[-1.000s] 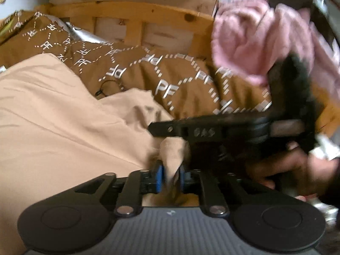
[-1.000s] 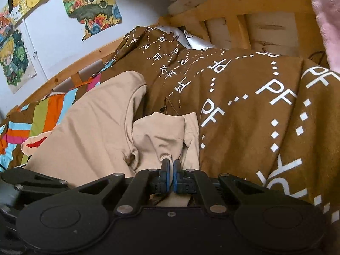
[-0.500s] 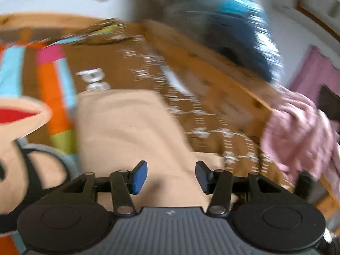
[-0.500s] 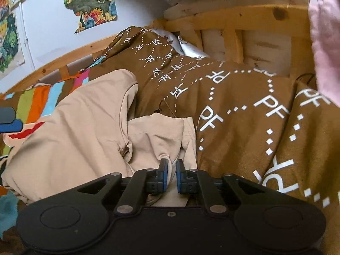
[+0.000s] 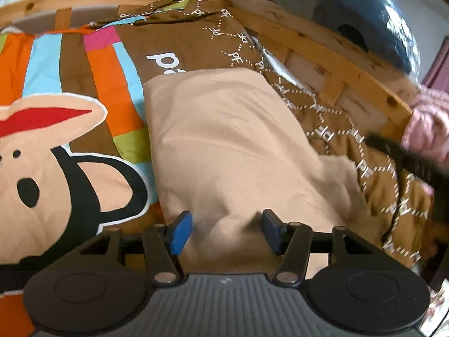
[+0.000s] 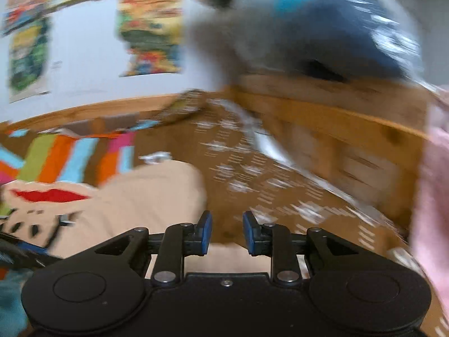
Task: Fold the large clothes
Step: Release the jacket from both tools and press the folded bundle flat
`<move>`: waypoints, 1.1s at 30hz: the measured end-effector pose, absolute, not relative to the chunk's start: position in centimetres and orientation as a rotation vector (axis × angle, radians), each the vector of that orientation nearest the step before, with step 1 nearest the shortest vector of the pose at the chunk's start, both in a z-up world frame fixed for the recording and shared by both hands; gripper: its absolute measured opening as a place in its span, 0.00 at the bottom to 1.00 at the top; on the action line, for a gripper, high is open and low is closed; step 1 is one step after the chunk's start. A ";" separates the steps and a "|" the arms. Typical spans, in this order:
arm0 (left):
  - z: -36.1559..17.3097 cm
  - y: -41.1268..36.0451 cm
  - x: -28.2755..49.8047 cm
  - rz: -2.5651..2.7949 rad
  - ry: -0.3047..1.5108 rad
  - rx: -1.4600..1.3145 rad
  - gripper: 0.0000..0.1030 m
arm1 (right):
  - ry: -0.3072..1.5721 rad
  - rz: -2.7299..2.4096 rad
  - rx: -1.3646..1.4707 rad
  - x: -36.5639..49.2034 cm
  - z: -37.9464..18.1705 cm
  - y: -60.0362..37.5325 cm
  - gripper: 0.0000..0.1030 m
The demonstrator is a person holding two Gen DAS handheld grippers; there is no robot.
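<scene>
- Bed surface: brown bedspread [image 5: 179, 42] printed with white "PF" lettering and dotted diamond lines, with striped panels of orange, light blue, pink and green along its far side.
- Cartoon print [image 5: 42, 168] on the bedspread's left part in the left wrist view: a peach-coloured animal face with a black outline, a red inner ear and black dots.
- Wooden bed frame [image 5: 334, 56]: pale knotty timber rail with upright slats, running along the far edge and down the right side of the bed.
- Blue and grey bundle [image 5: 364, 8] on top of the frame rail, shiny and blurred; what it is cannot be told.
- Pink quilted fabric [image 5: 426, 123] hanging at the right end of the rail.
- Wall [image 6: 84, 64]: white, bearing several colourful posters [image 6: 151, 36], heavily blurred in the right wrist view.
- Beige garment [image 5: 230, 146]: lies flat on the bedspread as a long folded panel, its far edge straight, its near right corner rumpled; it reaches to just beneath the left gripper.
- Left gripper [image 5: 226, 231]: jaws spread wide, blue pads either side of the garment's near end, nothing clamped between them.
- Right gripper [image 6: 226, 234]: jaws parted with a clear gap, holding nothing; beige cloth [image 6: 157, 196] shows below and to its left. Its view is smeared by motion blur.
- Dark blurred shape [image 5: 421, 168] at the right edge of the left wrist view; not identifiable.
</scene>
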State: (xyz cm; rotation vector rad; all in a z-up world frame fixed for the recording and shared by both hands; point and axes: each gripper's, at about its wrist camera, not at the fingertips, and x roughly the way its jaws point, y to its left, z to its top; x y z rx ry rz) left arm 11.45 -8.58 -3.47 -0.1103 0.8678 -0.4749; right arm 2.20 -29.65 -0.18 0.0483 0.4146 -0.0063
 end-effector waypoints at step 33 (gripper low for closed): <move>-4.3 -4.2 9.3 -0.421 0.921 -0.259 0.62 | 0.593 0.302 0.009 2.6 -6.2 -21.5 0.21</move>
